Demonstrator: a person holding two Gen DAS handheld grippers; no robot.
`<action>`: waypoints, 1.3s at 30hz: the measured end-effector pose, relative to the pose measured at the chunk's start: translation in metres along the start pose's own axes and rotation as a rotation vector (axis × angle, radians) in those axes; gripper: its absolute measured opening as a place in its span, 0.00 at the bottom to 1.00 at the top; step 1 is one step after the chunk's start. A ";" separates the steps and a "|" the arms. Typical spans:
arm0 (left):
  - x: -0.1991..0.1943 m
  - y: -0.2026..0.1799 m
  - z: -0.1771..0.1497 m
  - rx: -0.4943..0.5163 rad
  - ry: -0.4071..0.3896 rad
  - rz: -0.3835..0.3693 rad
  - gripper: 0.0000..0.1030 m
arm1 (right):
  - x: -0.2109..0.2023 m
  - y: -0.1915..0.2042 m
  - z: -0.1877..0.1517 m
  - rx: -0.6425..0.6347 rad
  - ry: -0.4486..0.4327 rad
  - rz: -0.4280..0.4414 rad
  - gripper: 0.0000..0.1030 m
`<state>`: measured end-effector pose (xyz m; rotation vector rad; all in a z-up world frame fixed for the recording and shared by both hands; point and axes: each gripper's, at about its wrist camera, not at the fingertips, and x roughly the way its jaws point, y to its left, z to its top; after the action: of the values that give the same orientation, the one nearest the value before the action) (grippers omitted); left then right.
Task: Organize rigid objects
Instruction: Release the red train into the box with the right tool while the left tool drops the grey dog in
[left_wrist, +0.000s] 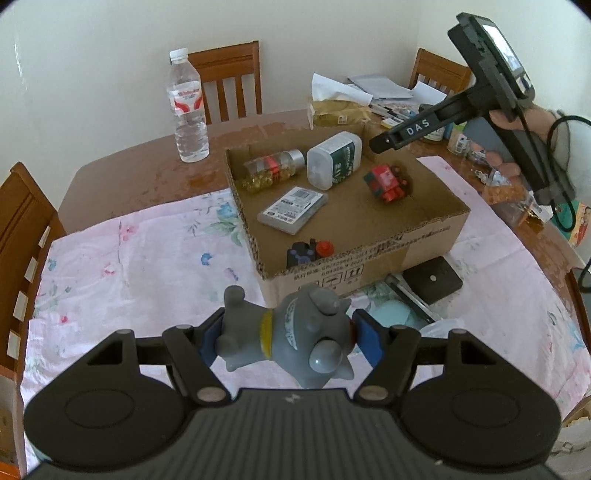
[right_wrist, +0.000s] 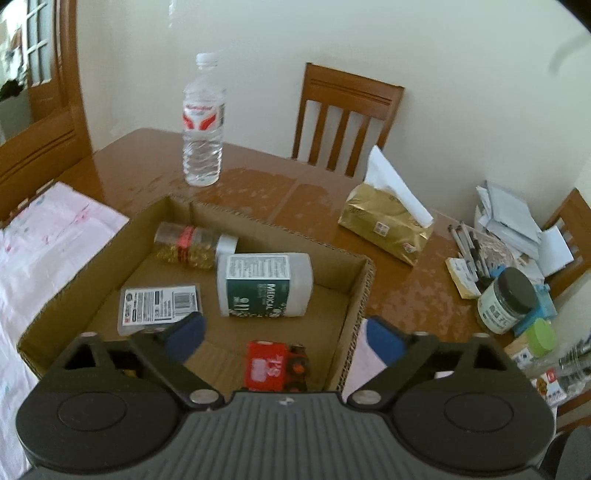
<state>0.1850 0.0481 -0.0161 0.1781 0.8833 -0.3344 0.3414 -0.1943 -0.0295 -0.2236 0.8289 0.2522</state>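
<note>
A wooden worktop (left_wrist: 155, 162) is partly covered by a pale floral cloth (left_wrist: 129, 266). At far left stands a clear water bottle (left_wrist: 187, 107). In the middle sits a shallow cardboard box (left_wrist: 424, 236) holding a pill jar (left_wrist: 275, 168), a white bottle (left_wrist: 334, 158), a flat pack (left_wrist: 293, 210), a red toy (left_wrist: 388, 182) and a small dark toy (left_wrist: 308, 253).

In front of the box, just above the cloth, the left gripper (left_wrist: 284, 341) has its jaws clamped on a grey toy figure (left_wrist: 295, 338), pads at its body and head. It looks like light, hollow, stiff plastic, smooth and knobbly, likely to twist in a loose grip; the broad head and body seem the safest hold.

At right, the right gripper (right_wrist: 284, 338) hangs over the box with jaws wide apart and empty, the red toy below them.
</note>
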 end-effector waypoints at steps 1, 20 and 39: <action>0.000 0.000 0.001 0.002 -0.003 -0.003 0.69 | -0.002 -0.001 -0.001 0.013 0.001 0.005 1.00; 0.012 -0.015 0.036 0.075 -0.037 -0.079 0.69 | -0.054 0.011 -0.044 0.176 0.182 -0.025 1.00; 0.085 -0.048 0.098 0.065 -0.051 -0.143 0.74 | -0.080 0.022 -0.093 0.241 0.251 -0.067 1.00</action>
<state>0.2890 -0.0428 -0.0222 0.1663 0.8373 -0.4995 0.2182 -0.2114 -0.0322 -0.0568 1.0898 0.0600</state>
